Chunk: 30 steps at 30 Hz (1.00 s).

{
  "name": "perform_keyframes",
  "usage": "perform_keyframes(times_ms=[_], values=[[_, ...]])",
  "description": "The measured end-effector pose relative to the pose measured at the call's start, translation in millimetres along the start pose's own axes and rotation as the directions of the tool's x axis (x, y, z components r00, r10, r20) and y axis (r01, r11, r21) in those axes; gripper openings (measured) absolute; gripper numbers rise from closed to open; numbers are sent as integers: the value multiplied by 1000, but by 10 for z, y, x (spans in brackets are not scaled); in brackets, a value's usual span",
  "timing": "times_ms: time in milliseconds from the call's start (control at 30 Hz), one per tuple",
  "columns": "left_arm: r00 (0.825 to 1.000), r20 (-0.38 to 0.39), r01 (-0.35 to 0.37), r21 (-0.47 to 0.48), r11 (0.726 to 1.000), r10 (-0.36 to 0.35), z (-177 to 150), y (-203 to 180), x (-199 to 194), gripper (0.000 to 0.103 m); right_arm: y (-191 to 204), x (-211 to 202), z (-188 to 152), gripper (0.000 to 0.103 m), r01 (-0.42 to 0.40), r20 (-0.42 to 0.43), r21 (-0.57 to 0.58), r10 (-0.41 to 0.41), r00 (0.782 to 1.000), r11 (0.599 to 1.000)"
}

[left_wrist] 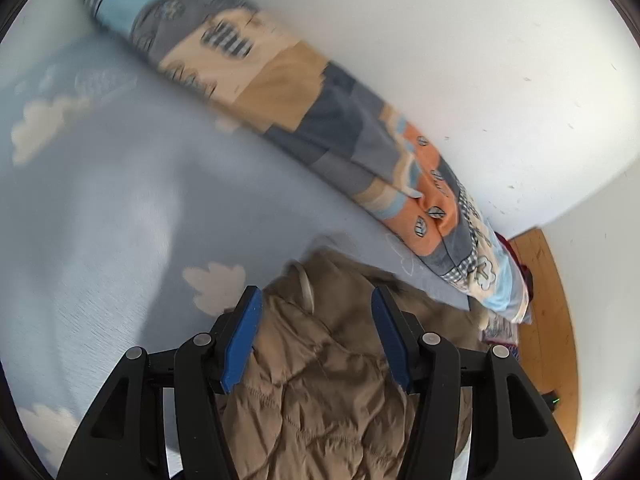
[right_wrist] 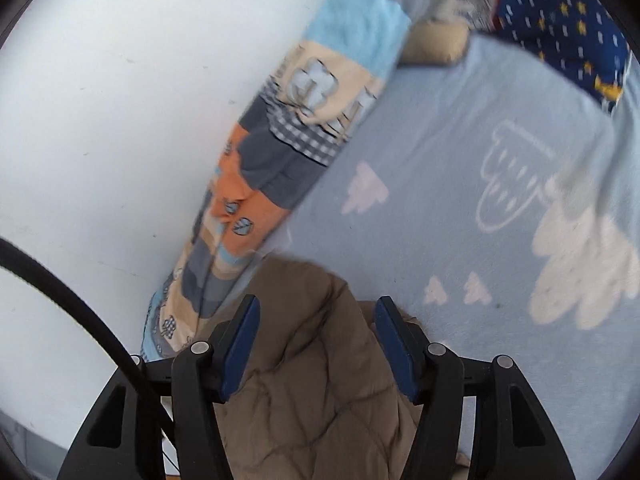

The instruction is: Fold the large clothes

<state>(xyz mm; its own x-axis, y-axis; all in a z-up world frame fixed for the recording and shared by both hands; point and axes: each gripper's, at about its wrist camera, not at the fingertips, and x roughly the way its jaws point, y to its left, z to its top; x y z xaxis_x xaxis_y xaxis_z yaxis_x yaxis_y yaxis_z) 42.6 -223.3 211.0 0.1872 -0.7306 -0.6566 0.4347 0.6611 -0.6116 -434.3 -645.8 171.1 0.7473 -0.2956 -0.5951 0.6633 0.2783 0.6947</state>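
A: Two grippers, both with their blue pads spread apart over the same brown quilted jacket (left_wrist: 320, 380).

B: Is either one clamped on it?

A: No. On the left gripper (left_wrist: 316, 300) the jacket lies between the pads; the left pad looks to be against the fabric, but the right pad stands clear of it, so nothing is pinched. The right gripper (right_wrist: 316, 308) is the same: jaws parted, the jacket's puffy edge between them with a gap at the right-hand pad.

B: Where does the jacket lie?

A: On the pale blue sheet (left_wrist: 120, 200) with white cloud prints, near the patchwork bolster (left_wrist: 320, 120) that runs along the white wall (left_wrist: 460, 60). In the right wrist view the jacket's far edge nearly reaches that bolster.

B: Anything else by the bolster?

A: At its far end, a dark blue star-print cushion (right_wrist: 560, 20). In the left view, wooden floor (left_wrist: 548, 320) past its near end.
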Motion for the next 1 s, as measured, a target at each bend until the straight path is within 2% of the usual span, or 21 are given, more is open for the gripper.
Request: perform_keyframes(times_ms=[67,133,200,267,400,467,500,567,633,733,800,900,1000], values=[[999,19,-36,135,990,33,-88,-278,-119,55,232,-140,-78,64,-7,3,-102,7,1000,995],[999,18,-45,276,960,42,-269,-618,-166,57,524,-225,-221,63,-2,-6,-222,0,1000,975],[1000,5,-28,386,922,28,-514,-957,-143,60,854,-210,-443,56,-5,-29,-350,-5,1000,937],[1000,-6,-14,467,884,19,-780,-1260,-53,60,1155,-118,-671,42,-3,-57,-457,-26,998,889],[999,-32,7,578,816,15,-1264,-1739,296,60,1615,217,-1254,34,17,-86,-649,-95,992,761],[999,-37,2,603,798,26,-1420,-1859,496,60,1718,390,-1507,29,28,-88,-699,-125,988,714],[998,-48,-6,610,792,44,-1486,-1894,654,60,1729,477,-1599,29,37,-86,-711,-138,987,702],[988,-62,-72,625,777,141,-1560,-1883,1011,60,1717,695,-1701,29,50,-86,-726,-163,983,686],[974,-75,-123,621,774,215,-1588,-1771,1283,61,1619,888,-1715,29,87,-85,-736,-220,972,671],[957,-123,-136,609,781,263,-1619,-1578,1610,65,1394,1169,-1711,26,99,-132,-739,-288,948,666],[955,-126,-137,613,778,267,-1632,-1522,1709,67,1310,1278,-1744,26,102,-135,-765,-313,940,637],[956,-123,-141,601,787,265,-1639,-1438,1851,71,1187,1428,-1736,27,101,-160,-750,-327,931,653],[968,-99,-130,583,802,229,-1672,-1304,1939,73,1082,1524,-1756,27,100,-164,-738,-321,933,667]])
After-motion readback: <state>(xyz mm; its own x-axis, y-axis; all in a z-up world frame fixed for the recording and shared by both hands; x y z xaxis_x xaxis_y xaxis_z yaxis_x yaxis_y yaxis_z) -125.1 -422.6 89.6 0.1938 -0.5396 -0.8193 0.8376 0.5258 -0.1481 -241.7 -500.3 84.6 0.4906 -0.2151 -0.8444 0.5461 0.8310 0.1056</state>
